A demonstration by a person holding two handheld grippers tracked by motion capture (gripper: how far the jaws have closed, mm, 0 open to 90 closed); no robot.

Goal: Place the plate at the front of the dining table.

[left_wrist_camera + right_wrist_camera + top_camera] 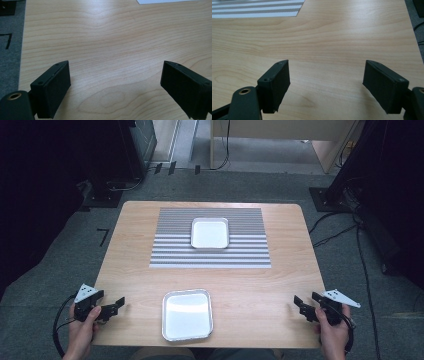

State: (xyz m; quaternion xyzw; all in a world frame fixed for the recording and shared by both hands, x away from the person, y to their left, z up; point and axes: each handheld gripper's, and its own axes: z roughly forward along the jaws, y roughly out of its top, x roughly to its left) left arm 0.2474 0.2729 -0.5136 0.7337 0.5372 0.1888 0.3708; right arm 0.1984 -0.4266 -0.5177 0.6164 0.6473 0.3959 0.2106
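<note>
Left gripper [116, 307], lower left, and right gripper [299, 305], lower right, are held wide open above the table [250, 285]; nothing is gripped or touched.

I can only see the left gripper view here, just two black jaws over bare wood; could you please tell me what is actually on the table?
Observer: Two shallow metal trays. The near tray sits at the front edge, between the two grippers.
Operator: Where is the other one?
Observer: The far tray rests on a striped mat toward the back.
Operator: Is the right gripper holding anything?
Observer: No. The right gripper is open with nothing between its jaws, at the table's right front corner.
</note>
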